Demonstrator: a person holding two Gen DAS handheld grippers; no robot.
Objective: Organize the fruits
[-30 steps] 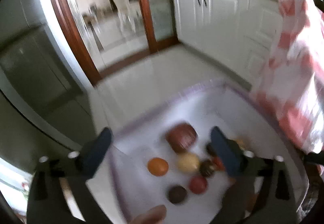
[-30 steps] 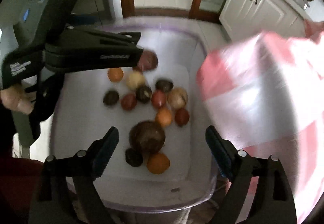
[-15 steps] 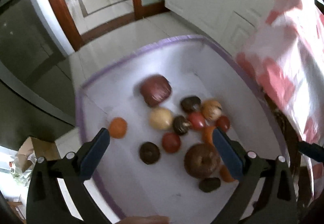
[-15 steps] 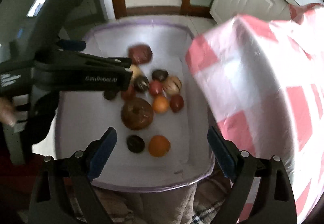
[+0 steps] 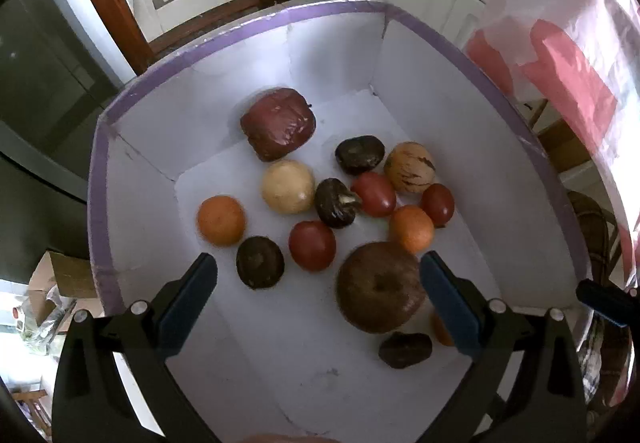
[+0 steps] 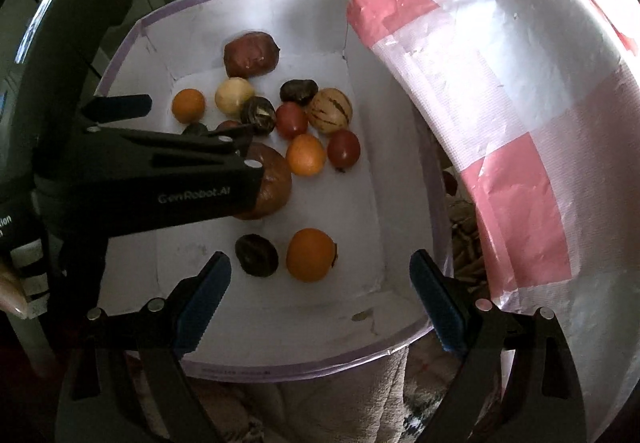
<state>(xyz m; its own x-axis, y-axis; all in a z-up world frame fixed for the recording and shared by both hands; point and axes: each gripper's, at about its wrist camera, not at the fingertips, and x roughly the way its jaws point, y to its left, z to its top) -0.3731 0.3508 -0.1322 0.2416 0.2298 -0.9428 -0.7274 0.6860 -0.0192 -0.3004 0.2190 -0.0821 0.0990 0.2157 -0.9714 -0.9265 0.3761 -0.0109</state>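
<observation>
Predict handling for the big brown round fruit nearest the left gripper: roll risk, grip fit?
The big brown round fruit looks rounded with a dimpled top, so a push would probably roll it into the orange fruit behind. It nearly fills the open left gripper, so clearance looks tight. Its matte skin probably grips well.
</observation>
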